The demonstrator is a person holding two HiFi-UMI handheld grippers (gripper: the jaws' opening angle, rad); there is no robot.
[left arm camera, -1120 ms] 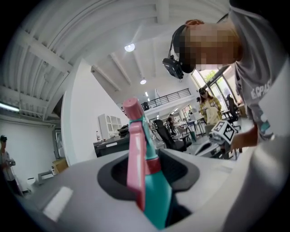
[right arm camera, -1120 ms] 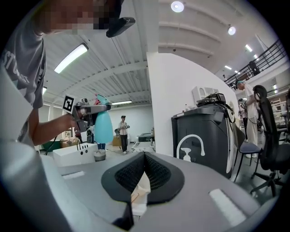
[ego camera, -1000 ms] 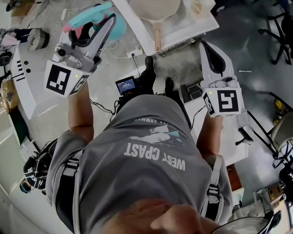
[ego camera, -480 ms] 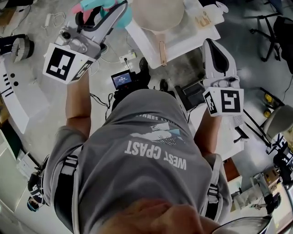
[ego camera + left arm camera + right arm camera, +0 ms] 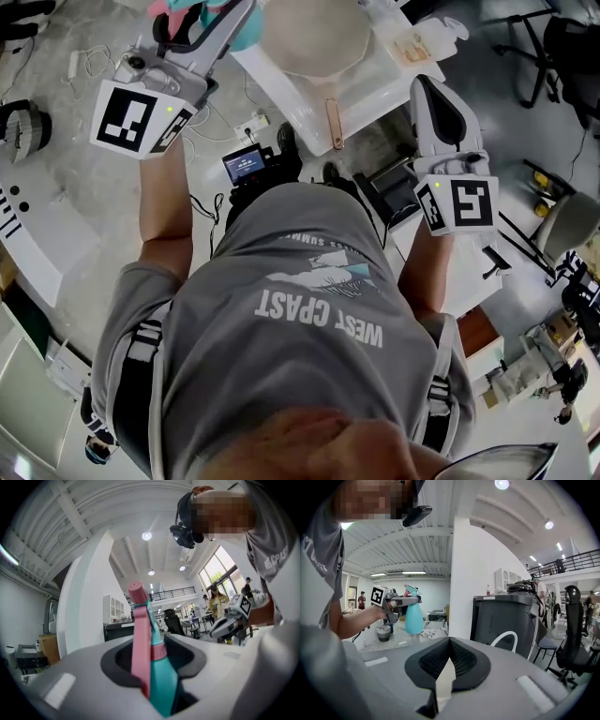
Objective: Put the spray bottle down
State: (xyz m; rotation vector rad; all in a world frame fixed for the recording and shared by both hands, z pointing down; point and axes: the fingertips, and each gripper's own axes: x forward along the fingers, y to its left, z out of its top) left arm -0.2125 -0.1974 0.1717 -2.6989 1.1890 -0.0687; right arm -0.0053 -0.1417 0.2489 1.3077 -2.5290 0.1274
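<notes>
So over the last second the left hand-held gripper [image 5: 234, 23] has swung the spray bottle [image 5: 247, 36] off the open floor [image 5: 84, 216] and up toward the table [image 5: 375, 84]. Before, you could see the whole bottle. Now it's mostly cut off by the top edge of the head view, just beside the pale round bowl [image 5: 314, 33]. The table itself has slid toward the middle of the picture, and its edge now runs closer to the tip of the right hand-held gripper [image 5: 433, 84]. The dark round thing [image 5: 19, 127] on the floor has drifted out to the left edge.
</notes>
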